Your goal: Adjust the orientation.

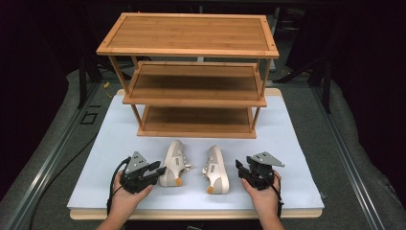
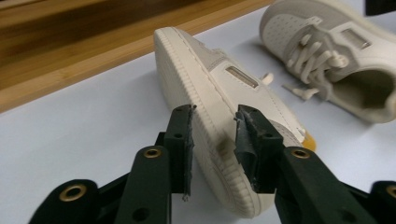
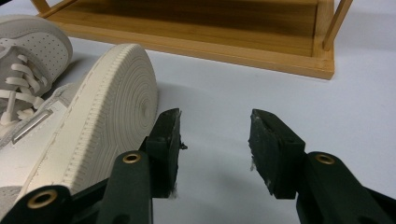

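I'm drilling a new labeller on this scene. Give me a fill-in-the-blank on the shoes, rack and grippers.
1. The wooden rack has ____ shelves.
2. Both shoes lie on their ____ with the laces facing each other.
3. The left gripper has its jaws around the sole edge of the ____ shoe.
4. Between the jaws of the right gripper, beside the right shoe, there is ____.

Missing words: three; sides; left; nothing

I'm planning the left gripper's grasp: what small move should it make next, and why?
Probably close the left gripper a little further on the left cream-white lace-up sneaker. The sneaker lies on its side on the pale blue table mat, its ribbed sole edge already between the two black jaws, but a gap shows beside the left pad, so it isn't clamped yet.
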The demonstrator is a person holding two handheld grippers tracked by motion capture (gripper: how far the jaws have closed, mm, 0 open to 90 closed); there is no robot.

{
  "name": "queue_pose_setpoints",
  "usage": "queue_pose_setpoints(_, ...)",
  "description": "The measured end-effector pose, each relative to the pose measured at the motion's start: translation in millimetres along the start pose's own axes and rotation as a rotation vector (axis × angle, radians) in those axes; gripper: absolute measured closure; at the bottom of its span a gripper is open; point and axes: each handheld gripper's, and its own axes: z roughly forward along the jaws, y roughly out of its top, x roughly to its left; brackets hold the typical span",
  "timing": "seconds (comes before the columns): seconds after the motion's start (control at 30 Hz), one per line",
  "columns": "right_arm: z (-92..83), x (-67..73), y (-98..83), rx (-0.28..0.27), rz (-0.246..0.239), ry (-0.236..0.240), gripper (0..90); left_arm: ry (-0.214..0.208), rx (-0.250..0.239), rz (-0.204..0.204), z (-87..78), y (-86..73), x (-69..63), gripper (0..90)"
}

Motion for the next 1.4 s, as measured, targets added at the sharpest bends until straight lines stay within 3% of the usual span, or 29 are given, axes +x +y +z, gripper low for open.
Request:
queue_pose_setpoints(0.13, -0.4, 0.6, 0.0, -0.005, 0.003, 0.002, 52.4, 0.004, -0.001, 0.005, -0.5, -0.8, -1.5, 73.4)
queue_pose_setpoints(0.3, -0.4, -1.1, -0.3, 0.002, 0.010, 0.000, 52.0, -0.033, -0.003, -0.047, -2.2, -3.3, 6.2, 77.1)
queue_pose_setpoints(0.53, -1.2, -2.7, -0.8, -0.007, 0.017, 0.003, 51.7, -0.003, 0.006, -0.032, -6.0, -5.4, 10.6, 82.1)
queue_pose_setpoints(0.83, -1.0, -3.7, -0.7, -0.012, 0.032, 0.006, 52.1, 0.044, 0.031, -0.058, -9.0, -12.7, 22.7, 84.2)
queue_pose_setpoints(1.1, -0.2, 0.5, -1.0, -0.005, 0.015, 0.023, 55.0, 0.099, 0.147, -0.106, -0.2, -25.9, 42.1, 84.9)
queue_pose_setpoints(1.13, -0.8, 1.4, -0.6, -0.001, 0.015, 0.027, 55.8, 0.086, 0.147, -0.124, -0.6, -25.8, 44.1, 83.3)
queue_pose_setpoints(1.27, -5.7, 7.7, 2.6, -0.012, -0.009, 0.047, 63.8, 0.103, 0.113, -0.134, -4.7, -22.9, 44.1, 78.9)
queue_pose_setpoints(1.4, -6.5, 15.2, 3.4, -0.004, -0.031, 0.104, 71.6, 0.113, 0.080, -0.149, -7.6, -22.1, 44.8, 73.5)
